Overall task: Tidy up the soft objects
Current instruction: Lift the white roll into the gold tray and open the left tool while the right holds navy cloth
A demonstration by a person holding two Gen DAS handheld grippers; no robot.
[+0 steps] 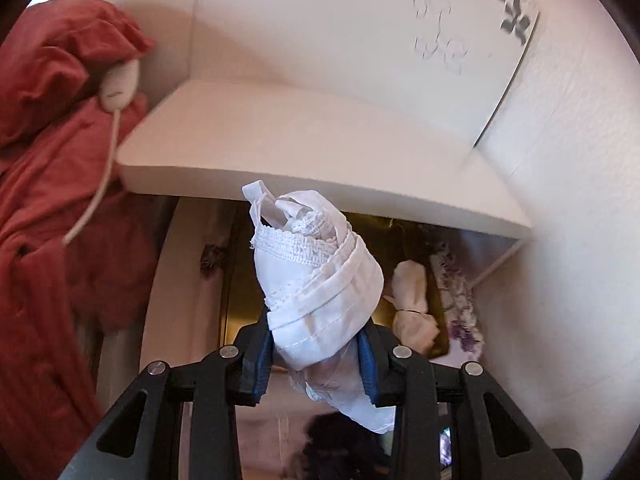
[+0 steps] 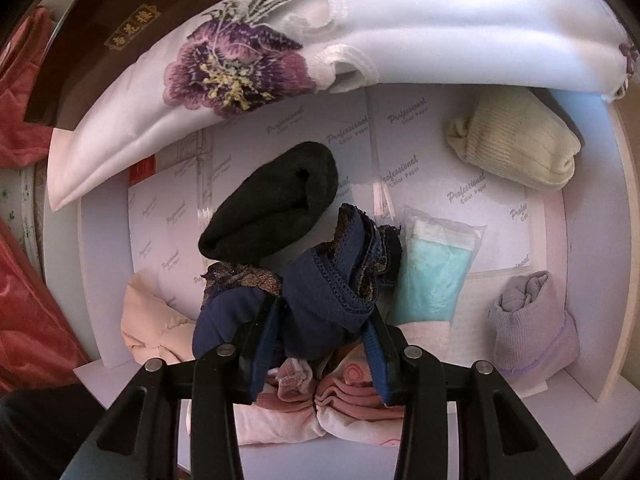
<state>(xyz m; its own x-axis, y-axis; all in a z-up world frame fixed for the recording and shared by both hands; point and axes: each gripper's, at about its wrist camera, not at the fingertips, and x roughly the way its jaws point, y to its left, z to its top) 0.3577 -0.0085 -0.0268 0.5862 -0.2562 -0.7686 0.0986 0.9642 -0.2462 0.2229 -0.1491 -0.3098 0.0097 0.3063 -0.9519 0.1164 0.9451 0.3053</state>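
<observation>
In the left wrist view my left gripper (image 1: pixel 316 344) is shut on a rolled white lace-trimmed garment (image 1: pixel 316 280), held up in the air in front of a white shelf (image 1: pixel 280 140). In the right wrist view my right gripper (image 2: pixel 324 320) points down into a white paper-lined box (image 2: pixel 592 280). Its blue pads press on a crumpled navy lace-edged garment (image 2: pixel 320 292) that lies among the other rolls.
The box holds a black sock roll (image 2: pixel 272 208), a cream roll (image 2: pixel 516 144), a lilac roll (image 2: pixel 532 320), a teal packet (image 2: pixel 432 272), and pink bundles (image 2: pixel 352 400). A flower-embroidered white cloth (image 2: pixel 240 68) overhangs its far side. A red garment (image 1: pixel 48 160) hangs left of the shelf.
</observation>
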